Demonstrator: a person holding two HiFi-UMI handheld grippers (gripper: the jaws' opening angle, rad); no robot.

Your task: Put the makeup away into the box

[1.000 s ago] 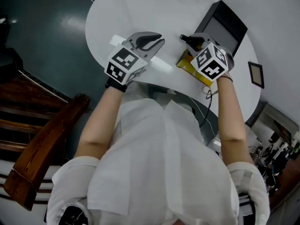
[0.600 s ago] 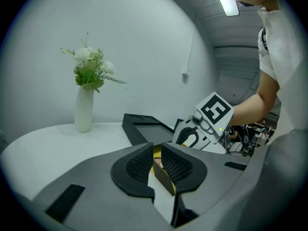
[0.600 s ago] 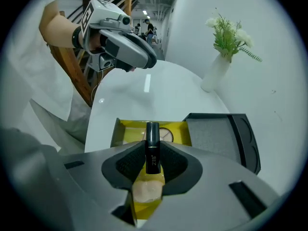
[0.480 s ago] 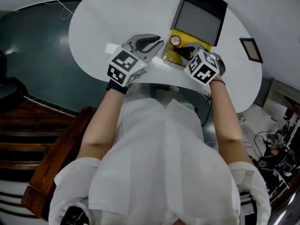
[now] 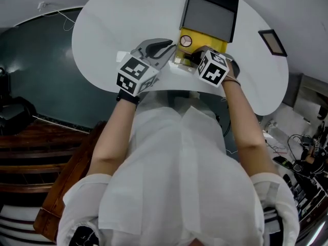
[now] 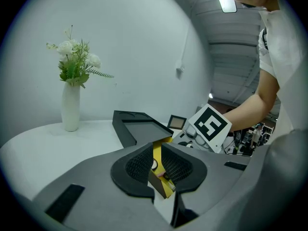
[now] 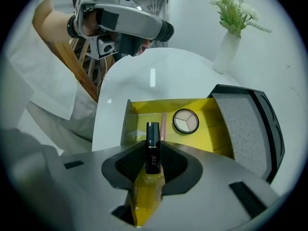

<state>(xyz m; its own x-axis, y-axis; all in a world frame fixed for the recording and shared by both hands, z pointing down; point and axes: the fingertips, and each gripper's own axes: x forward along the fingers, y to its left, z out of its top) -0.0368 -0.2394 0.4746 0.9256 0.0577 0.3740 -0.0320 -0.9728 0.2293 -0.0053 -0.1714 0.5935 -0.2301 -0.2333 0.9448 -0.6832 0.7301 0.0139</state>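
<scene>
A yellow box (image 5: pixel 211 45) lies on the white table with its black lid (image 5: pixel 207 12) folded back. In the right gripper view the box (image 7: pixel 144 107) holds a round eyeshadow compact (image 7: pixel 186 121) and a pink pencil (image 7: pixel 162 126). My right gripper (image 7: pixel 152 166) is shut on a black lipstick tube (image 7: pixel 152 148), pointing steeply down over the box's near end. From above, that gripper (image 5: pixel 191 59) hangs over the box's front edge. My left gripper (image 5: pixel 171 47) sits by the box's left side. Its jaws (image 6: pixel 156 166) stand a narrow gap apart, and the box shows through the gap.
A white vase of flowers (image 6: pixel 70 107) stands at the far side of the table. A small picture frame (image 5: pixel 271 42) lies to the right of the lid. A flat white strip (image 5: pixel 123 55) lies under my left gripper. The table's front edge is close to my body.
My right gripper has sunk with the lipstick and come in over the box's near end. The left gripper has slid closer to the box's left side.
</scene>
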